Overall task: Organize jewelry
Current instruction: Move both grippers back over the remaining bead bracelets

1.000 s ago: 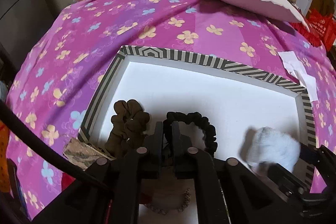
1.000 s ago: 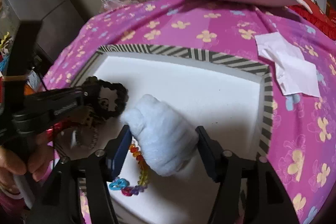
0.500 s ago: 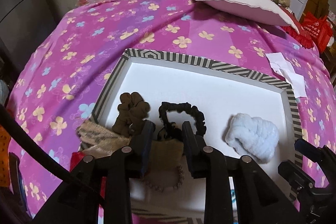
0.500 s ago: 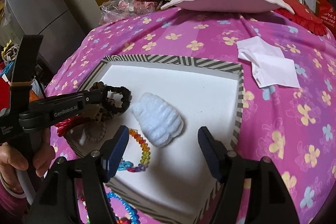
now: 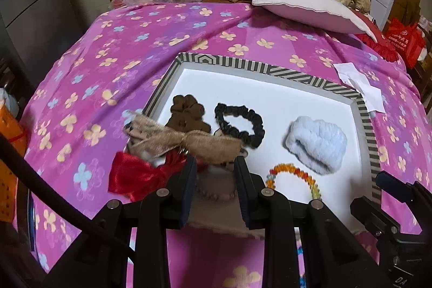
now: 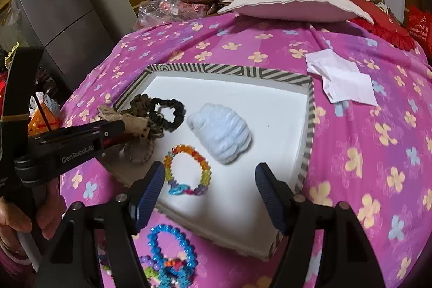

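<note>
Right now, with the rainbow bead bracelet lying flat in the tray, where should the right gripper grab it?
Probably the near arc of the rainbow bead bracelet, where the blue links sit. It lies flat as an open loop, so come from above with the open right gripper, one finger inside the ring and one outside, away from the fluffy white scrunchie.

Lighting: warm, dim indoor light. White tray [image 5: 270, 88] brightest, mildly overexposed. Soft shadows under the fluffy blue band [image 6: 221, 135]. Fisheye bending, dark vignette at corners. Beige bow [image 5: 183, 142] motion-blurred; near gripper bodies soft.
</note>
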`<action>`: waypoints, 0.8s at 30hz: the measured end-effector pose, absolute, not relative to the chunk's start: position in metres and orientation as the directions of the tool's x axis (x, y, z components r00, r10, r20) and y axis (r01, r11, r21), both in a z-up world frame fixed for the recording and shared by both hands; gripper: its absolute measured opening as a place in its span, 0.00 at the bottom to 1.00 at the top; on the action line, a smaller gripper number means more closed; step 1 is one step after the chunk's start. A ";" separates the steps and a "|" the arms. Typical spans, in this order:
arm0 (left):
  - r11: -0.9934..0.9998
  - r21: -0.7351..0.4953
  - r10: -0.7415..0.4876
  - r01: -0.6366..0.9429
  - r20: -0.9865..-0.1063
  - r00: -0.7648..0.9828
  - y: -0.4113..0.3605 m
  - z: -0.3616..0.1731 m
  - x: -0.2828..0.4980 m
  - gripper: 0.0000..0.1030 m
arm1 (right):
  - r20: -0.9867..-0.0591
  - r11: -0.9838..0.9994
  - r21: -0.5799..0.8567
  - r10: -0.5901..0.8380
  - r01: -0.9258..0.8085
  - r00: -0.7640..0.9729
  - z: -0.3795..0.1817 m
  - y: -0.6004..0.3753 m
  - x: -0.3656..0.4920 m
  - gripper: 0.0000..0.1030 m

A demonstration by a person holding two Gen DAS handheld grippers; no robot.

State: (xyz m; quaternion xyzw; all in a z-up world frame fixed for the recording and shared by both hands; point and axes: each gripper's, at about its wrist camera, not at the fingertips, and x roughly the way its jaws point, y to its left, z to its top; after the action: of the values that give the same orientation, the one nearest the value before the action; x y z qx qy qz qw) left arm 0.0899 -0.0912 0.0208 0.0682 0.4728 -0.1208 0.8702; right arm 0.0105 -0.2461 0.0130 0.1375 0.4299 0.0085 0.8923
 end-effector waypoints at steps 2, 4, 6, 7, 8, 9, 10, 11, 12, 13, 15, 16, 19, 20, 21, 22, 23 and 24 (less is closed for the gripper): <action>0.962 0.002 -0.147 0.272 -0.837 0.527 -0.088 0.022 0.082 0.48 | -0.767 0.962 0.253 0.135 0.103 0.628 0.013 -0.243 0.005 0.72; 0.962 0.014 -0.139 0.272 -0.833 0.535 -0.086 0.023 0.074 0.48 | -0.769 0.963 0.251 0.134 0.102 0.625 0.012 -0.240 -0.002 0.73; 0.962 0.023 -0.134 0.273 -0.829 0.543 -0.083 0.024 0.065 0.48 | -0.770 0.963 0.249 0.131 0.104 0.625 0.011 -0.238 -0.008 0.73; 0.962 0.021 -0.136 0.272 -0.829 0.543 -0.082 0.024 0.061 0.48 | -0.769 0.963 0.250 0.132 0.104 0.625 0.011 -0.237 -0.011 0.73; 0.962 0.018 -0.137 0.273 -0.831 0.539 -0.081 0.024 0.058 0.48 | -0.769 0.962 0.251 0.133 0.103 0.626 0.011 -0.236 -0.014 0.73; 0.962 0.013 -0.140 0.273 -0.834 0.534 -0.079 0.024 0.054 0.48 | -0.768 0.962 0.253 0.134 0.104 0.627 0.011 -0.236 -0.018 0.73; 0.962 0.009 -0.143 0.273 -0.834 0.532 -0.078 0.024 0.050 0.48 | -0.767 0.962 0.254 0.133 0.106 0.628 0.012 -0.235 -0.021 0.73; 0.962 0.007 -0.145 0.272 -0.833 0.534 -0.077 0.025 0.047 0.48 | -0.766 0.962 0.253 0.132 0.106 0.629 0.012 -0.235 -0.024 0.73; 0.963 0.007 -0.145 0.271 -0.832 0.536 -0.075 0.025 0.043 0.48 | -0.766 0.962 0.251 0.130 0.106 0.630 0.012 -0.234 -0.027 0.73; 0.964 0.008 -0.142 0.267 -0.830 0.539 -0.074 0.025 0.040 0.48 | -0.765 0.963 0.249 0.129 0.106 0.631 0.013 -0.233 -0.030 0.74; 0.965 0.005 -0.142 0.261 -0.828 0.543 -0.071 0.025 0.034 0.48 | -0.765 0.964 0.244 0.126 0.103 0.632 0.014 -0.230 -0.035 0.74; 0.966 0.003 -0.143 0.258 -0.827 0.544 -0.071 0.025 0.031 0.48 | -0.766 0.965 0.242 0.125 0.102 0.631 0.014 -0.229 -0.038 0.74; 0.968 0.007 -0.136 0.249 -0.824 0.550 -0.066 0.026 0.022 0.48 | -0.766 0.965 0.243 0.129 0.098 0.630 0.014 -0.226 -0.044 0.74; 0.969 0.010 -0.133 0.248 -0.822 0.554 -0.065 0.026 0.019 0.48 | -0.766 0.965 0.243 0.130 0.097 0.629 0.014 -0.225 -0.046 0.74; 0.969 0.016 -0.128 0.247 -0.820 0.558 -0.064 0.026 0.017 0.48 | -0.767 0.965 0.242 0.130 0.096 0.628 0.014 -0.224 -0.048 0.74; 0.969 0.021 -0.124 0.246 -0.819 0.561 -0.063 0.026 0.015 0.48 | -0.766 0.966 0.243 0.132 0.094 0.629 0.014 -0.223 -0.051 0.74; 0.970 0.023 -0.122 0.244 -0.815 0.566 -0.061 0.027 0.012 0.48 | -0.765 0.966 0.244 0.134 0.091 0.630 0.014 -0.221 -0.054 0.74; 0.970 0.024 -0.121 0.241 -0.812 0.570 -0.060 0.027 0.010 0.48 | -0.765 0.965 0.245 0.136 0.089 0.630 0.014 -0.219 -0.056 0.75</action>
State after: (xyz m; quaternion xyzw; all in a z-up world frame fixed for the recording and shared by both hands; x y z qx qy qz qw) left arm 0.0099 -0.0599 0.0271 0.0661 0.4520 -0.1024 0.8836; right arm -0.0559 -0.2193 0.0137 0.1308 0.4299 0.0130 0.8932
